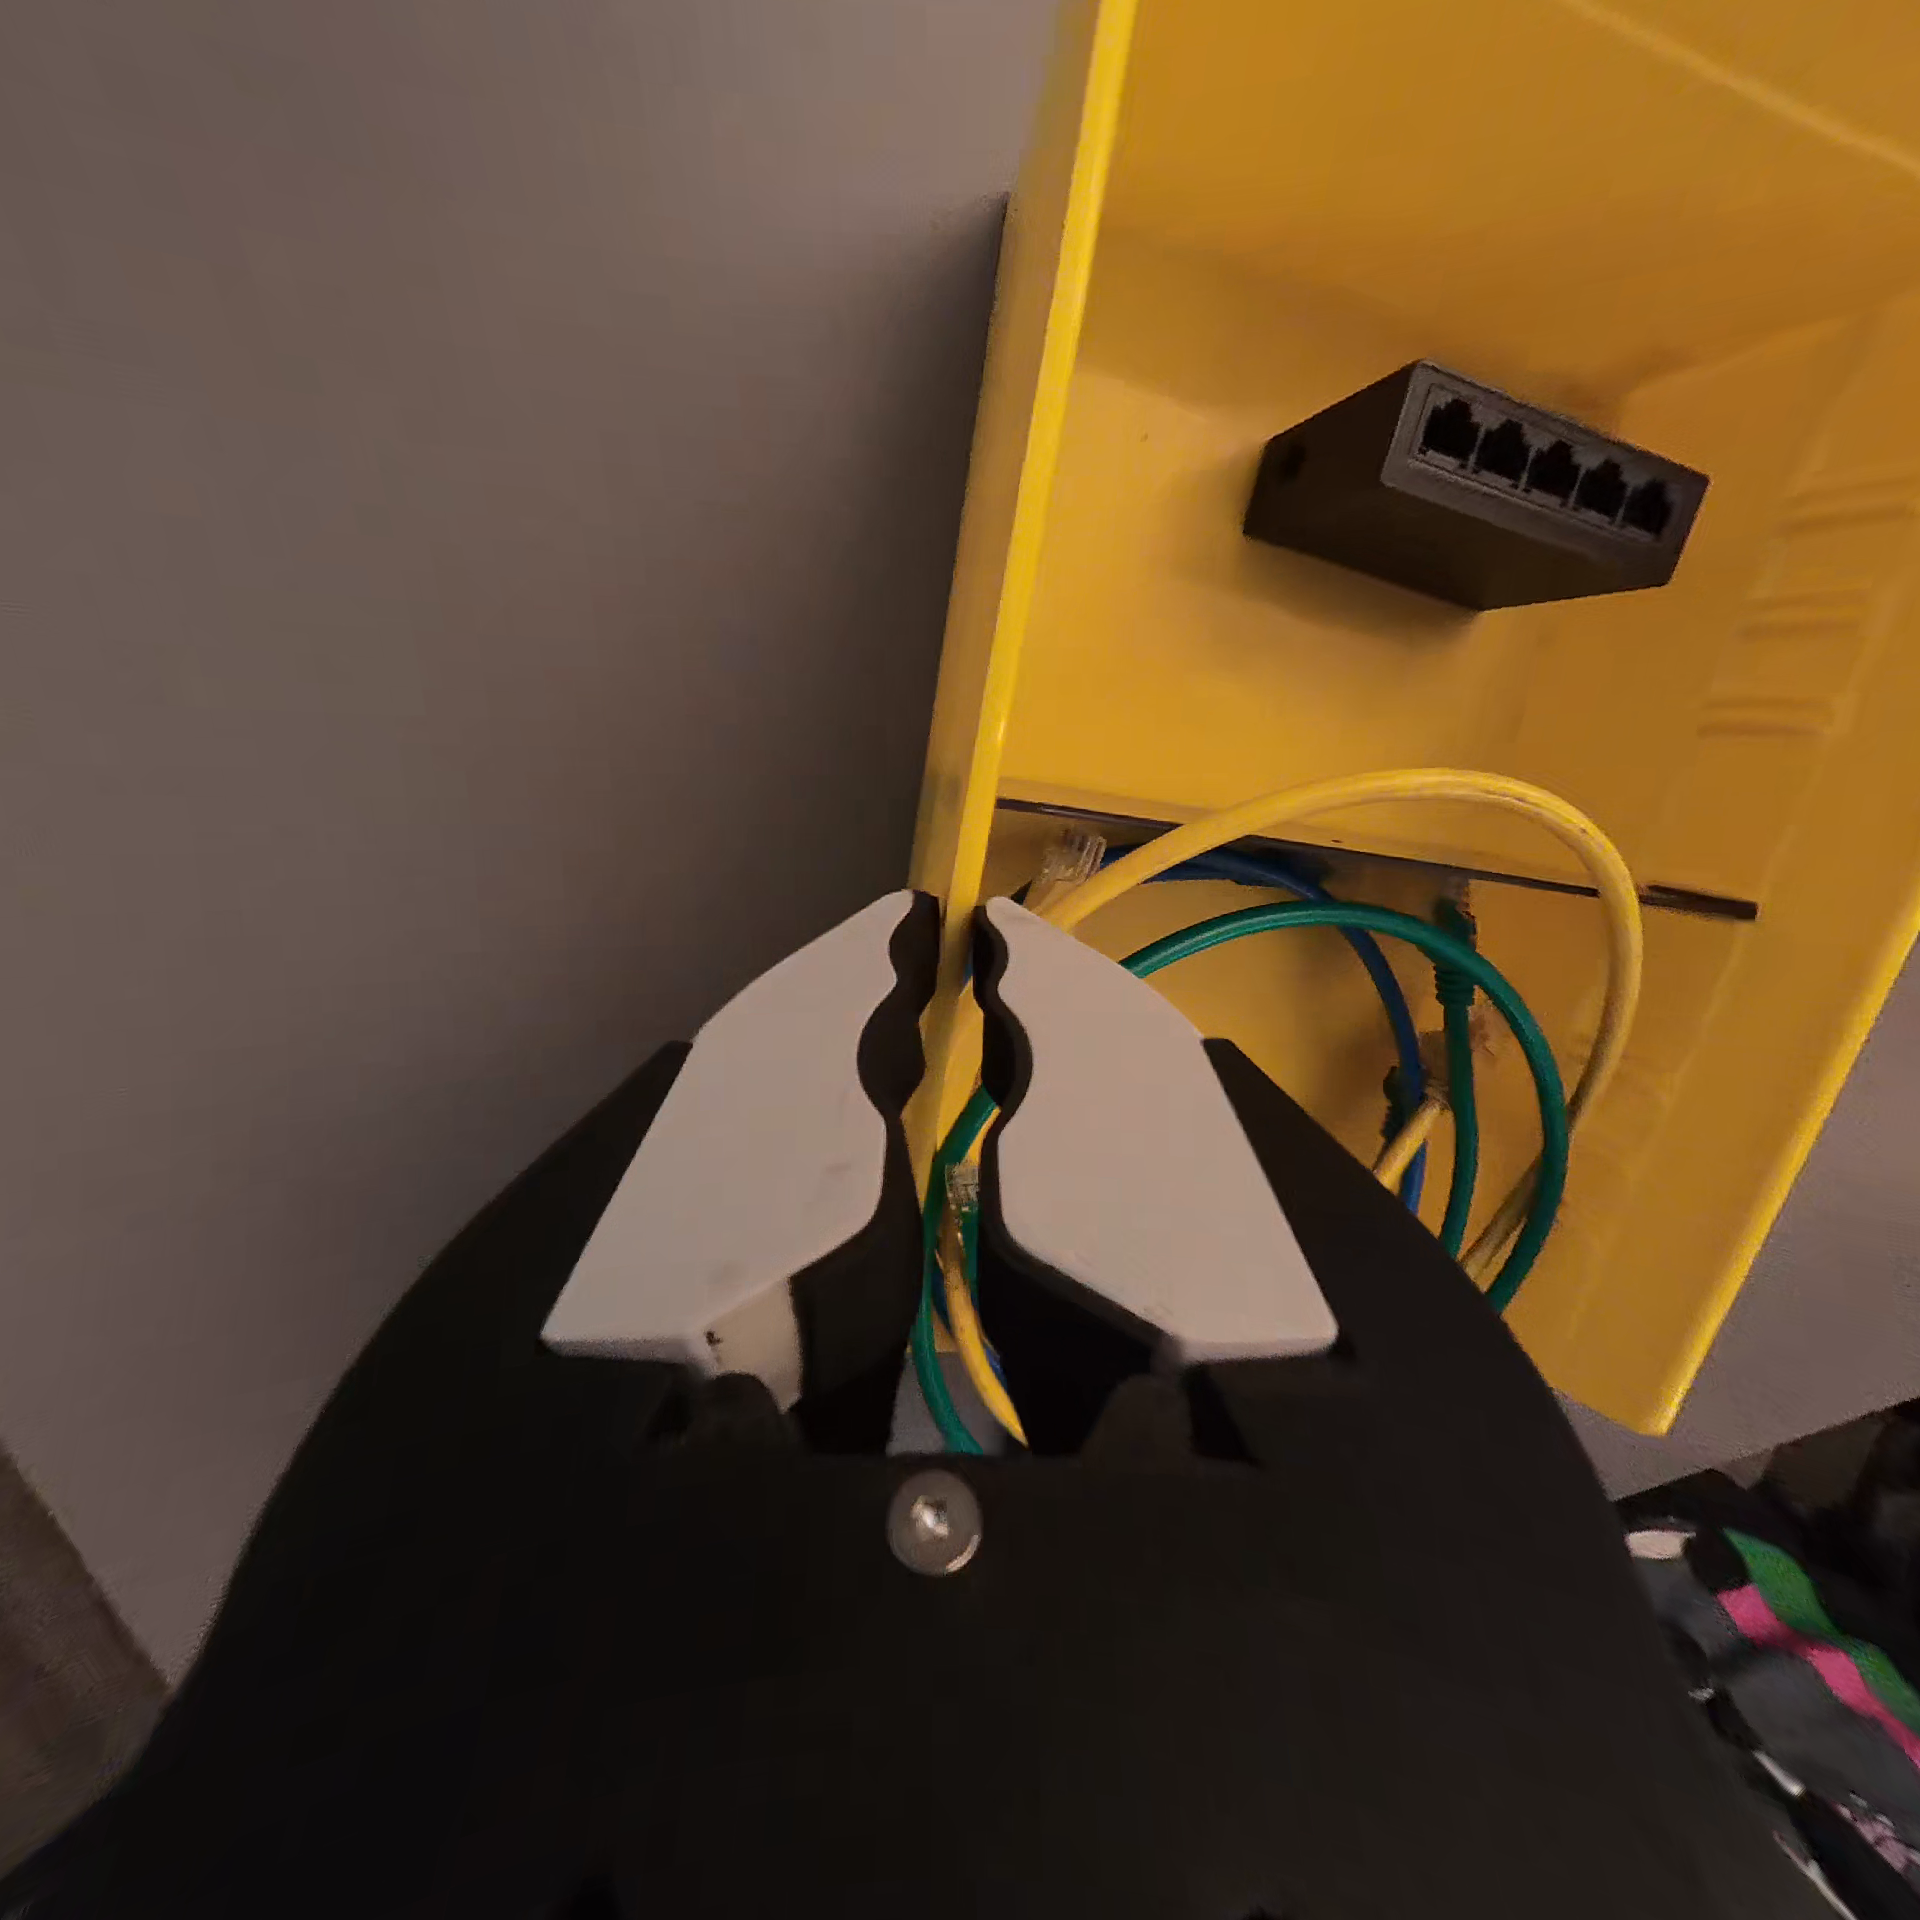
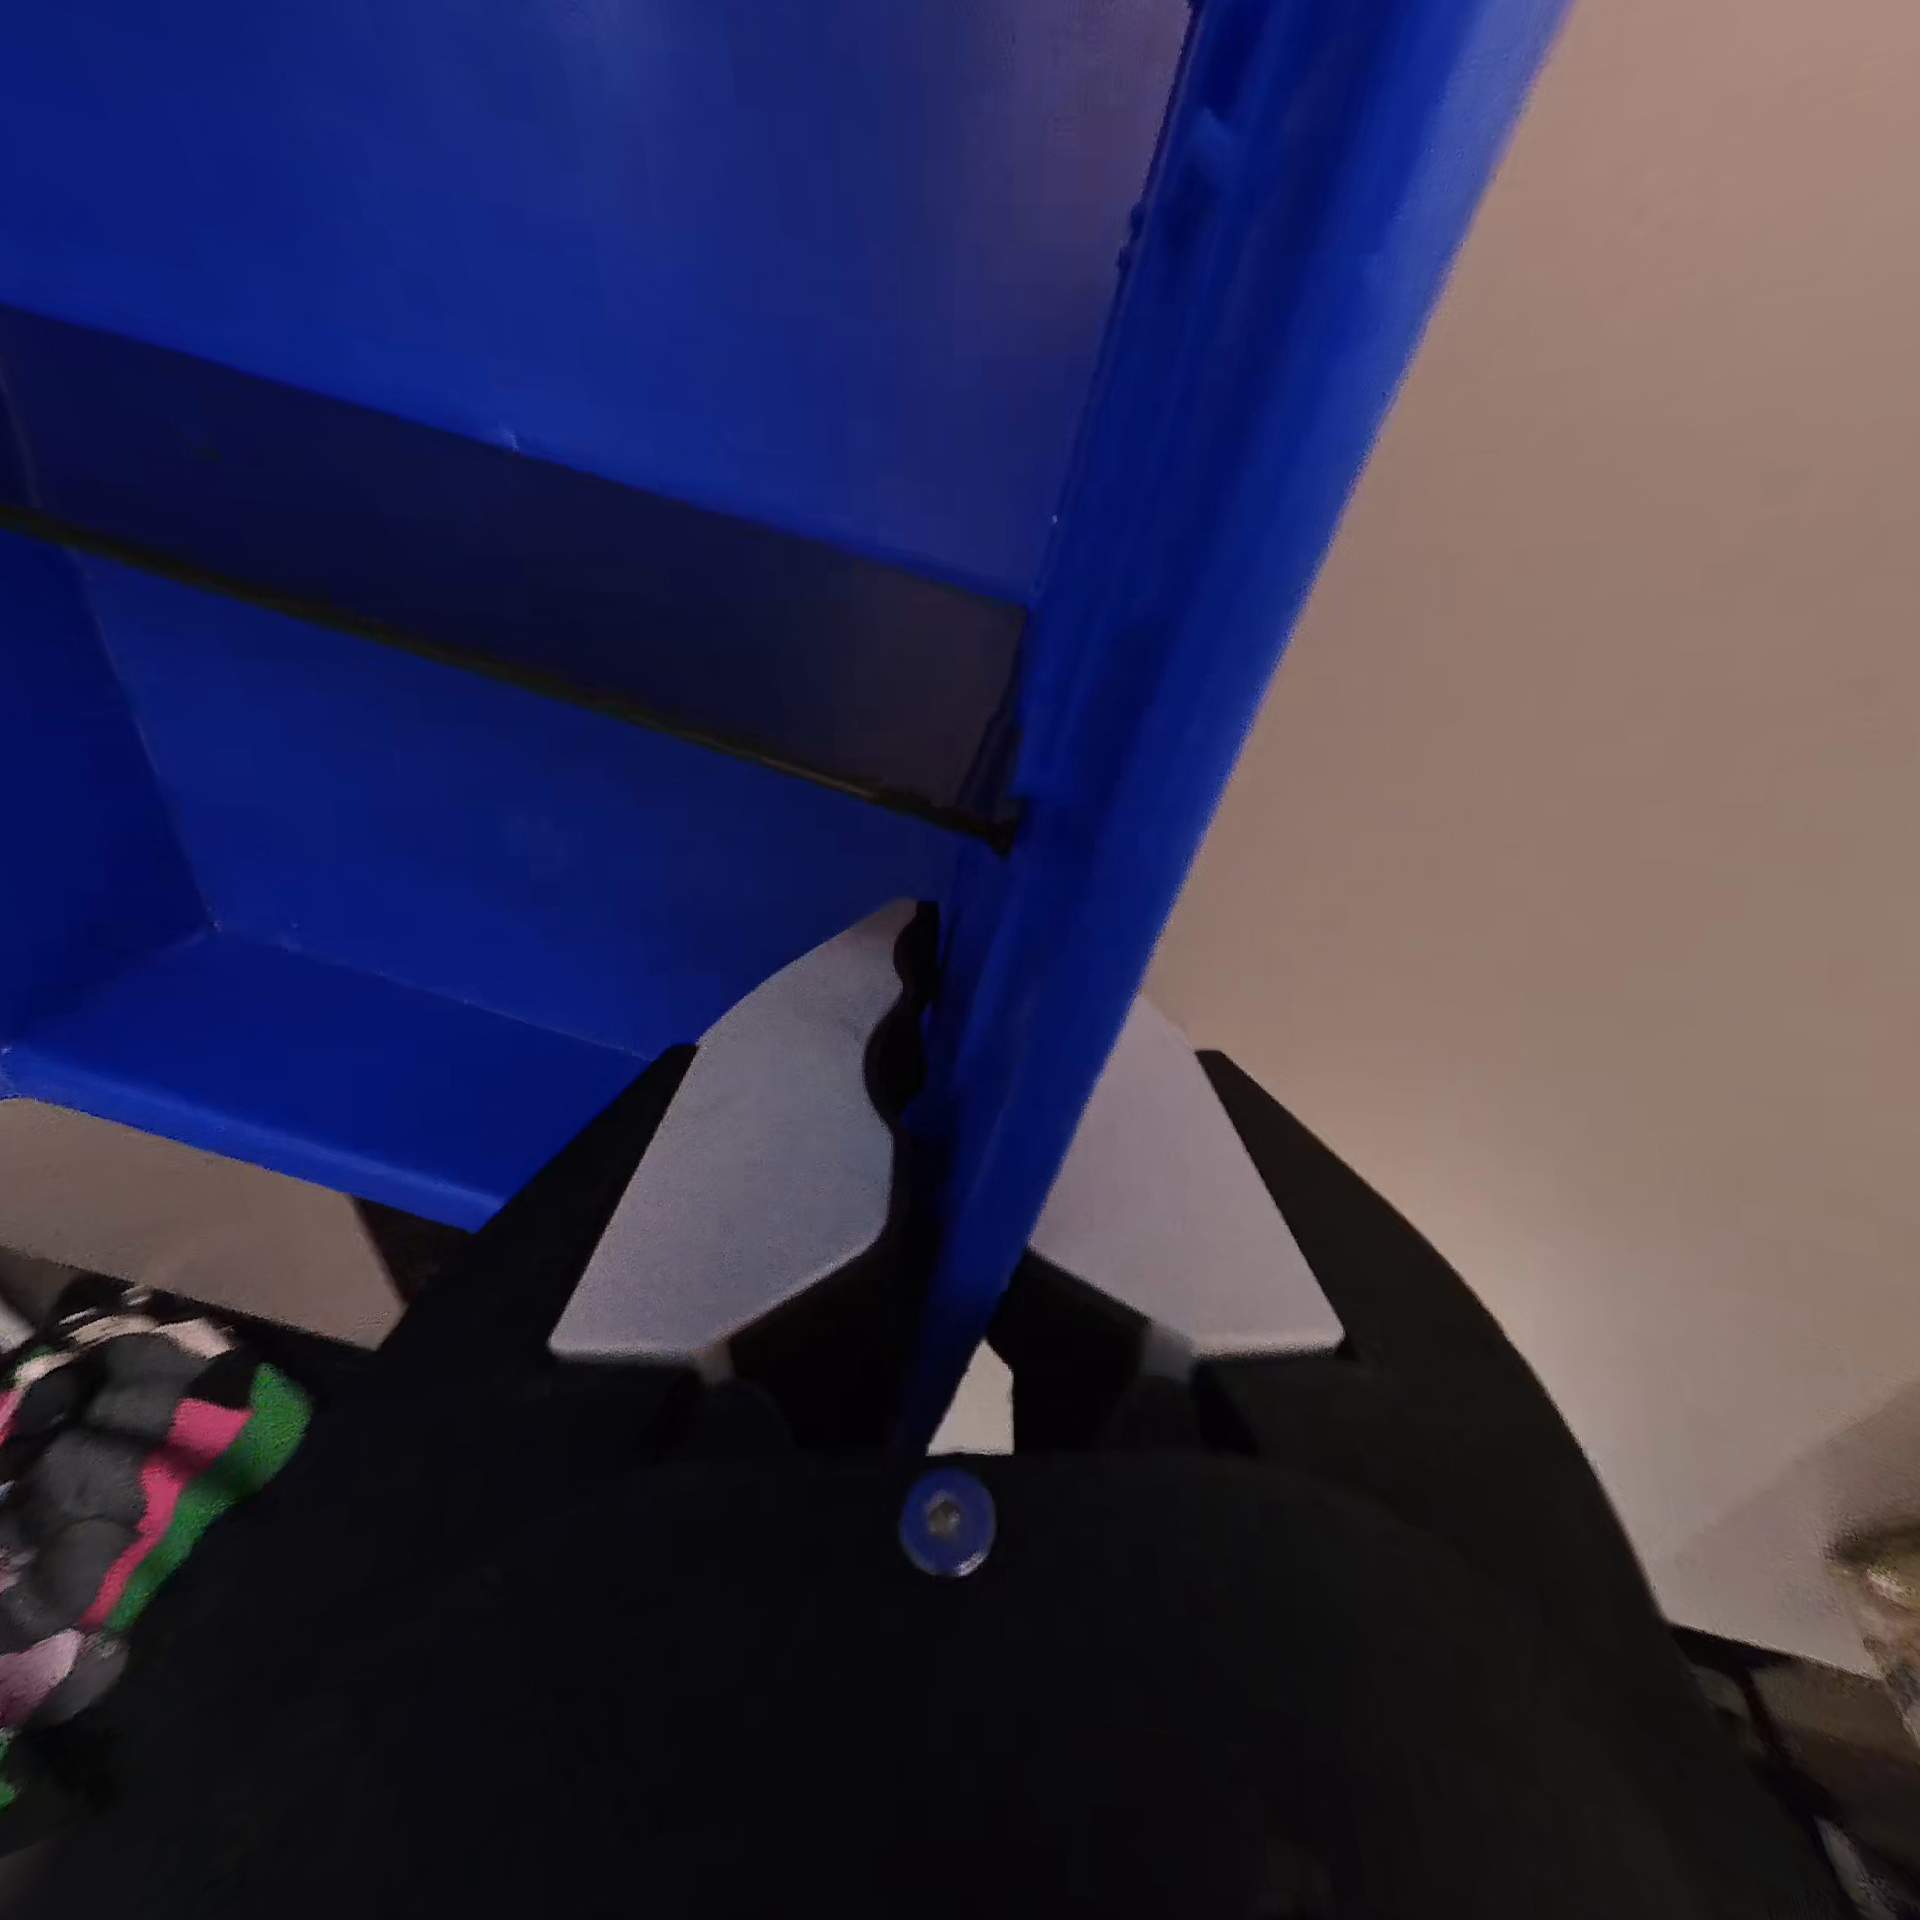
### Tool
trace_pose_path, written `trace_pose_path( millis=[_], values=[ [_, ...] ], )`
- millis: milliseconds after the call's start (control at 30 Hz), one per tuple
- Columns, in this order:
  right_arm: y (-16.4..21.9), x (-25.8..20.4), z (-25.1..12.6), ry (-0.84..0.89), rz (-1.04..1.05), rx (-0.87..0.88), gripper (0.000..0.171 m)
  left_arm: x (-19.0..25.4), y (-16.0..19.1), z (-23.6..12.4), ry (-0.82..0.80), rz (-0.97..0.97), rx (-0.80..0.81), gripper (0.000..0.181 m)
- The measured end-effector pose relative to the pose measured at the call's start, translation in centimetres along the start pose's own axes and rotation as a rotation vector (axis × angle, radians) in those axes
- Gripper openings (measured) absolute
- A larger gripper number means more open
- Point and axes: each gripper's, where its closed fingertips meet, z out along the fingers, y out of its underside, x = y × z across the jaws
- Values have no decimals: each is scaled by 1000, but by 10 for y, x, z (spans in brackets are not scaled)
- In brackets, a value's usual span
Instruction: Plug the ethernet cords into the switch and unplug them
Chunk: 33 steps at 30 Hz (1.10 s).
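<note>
In the left wrist view my left gripper (image 1: pixel 956 914) is shut on the left wall of a yellow bin (image 1: pixel 1039 582) and holds it tilted. Inside the bin a black network switch (image 1: pixel 1475 488) with a row of empty ports lies loose. Below it lie coiled ethernet cords: a yellow one (image 1: pixel 1455 795), a green one (image 1: pixel 1351 914) and a blue one (image 1: pixel 1382 987), all unplugged. In the right wrist view my right gripper (image 2: pixel 961 925) is shut on the right wall of an empty blue bin (image 2: pixel 1132 727). Its right finger is mostly hidden behind that wall.
A plain beige wall (image 1: pixel 468 520) stands behind both bins. A pink, green and black patterned cloth lies low in the left wrist view (image 1: pixel 1808 1662) and in the right wrist view (image 2: pixel 135 1455). A dim object (image 2: pixel 1881 1579) sits at the right edge. Some 75 centimetres of space lies between my two pairs of fingers.
</note>
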Motion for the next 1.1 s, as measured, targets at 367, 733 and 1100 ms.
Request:
trace_pose_path(
  millis=[367,733,1100],
  values=[
    [2,7,-2,61,-29,-42,5,-82,32,-29,68,-241,142,6],
    [14,25,-5,80,-13,-59,5,-84,36,-30,-11,-142,87,5],
    [13,26,-5,89,-24,-37,8,-86,27,-28,-50,-73,143,4]
  ],
)
